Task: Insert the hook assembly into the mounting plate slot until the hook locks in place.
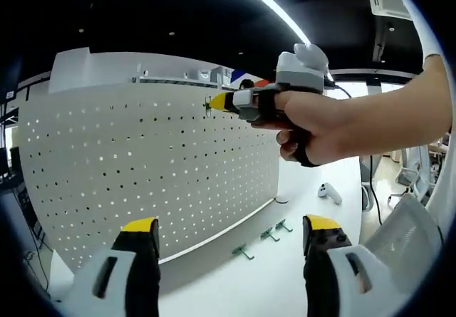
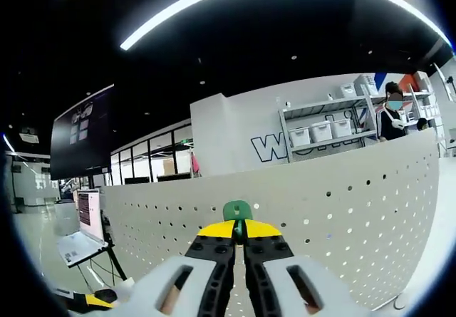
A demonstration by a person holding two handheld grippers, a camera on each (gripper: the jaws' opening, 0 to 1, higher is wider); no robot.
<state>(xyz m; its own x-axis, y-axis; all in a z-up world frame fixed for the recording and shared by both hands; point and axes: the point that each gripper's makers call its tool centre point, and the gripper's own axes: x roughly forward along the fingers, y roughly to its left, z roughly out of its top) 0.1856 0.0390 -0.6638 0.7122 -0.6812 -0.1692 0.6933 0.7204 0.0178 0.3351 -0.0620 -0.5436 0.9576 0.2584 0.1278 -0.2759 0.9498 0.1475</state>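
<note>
The right claw (image 2: pixel 239 230) is gripping a green hook (image 2: pixel 237 211), its rounded tab pressing against the white pegboard (image 2: pixel 342 210). The left claw (image 1: pixel 228 235) is hanging released over the table (image 1: pixel 285 274), where three more green hooks (image 1: pixel 262 240) are lying.

White perforated metal pegboard (image 1: pixel 142 167) standing upright on white tabletop (image 1: pixel 285 274). Three small green plastic hooks (image 1: pixel 263 240) lying on tabletop just before pegboard's foot. White handheld controller (image 1: pixel 328 192) further back, near tabletop's edge.
</note>
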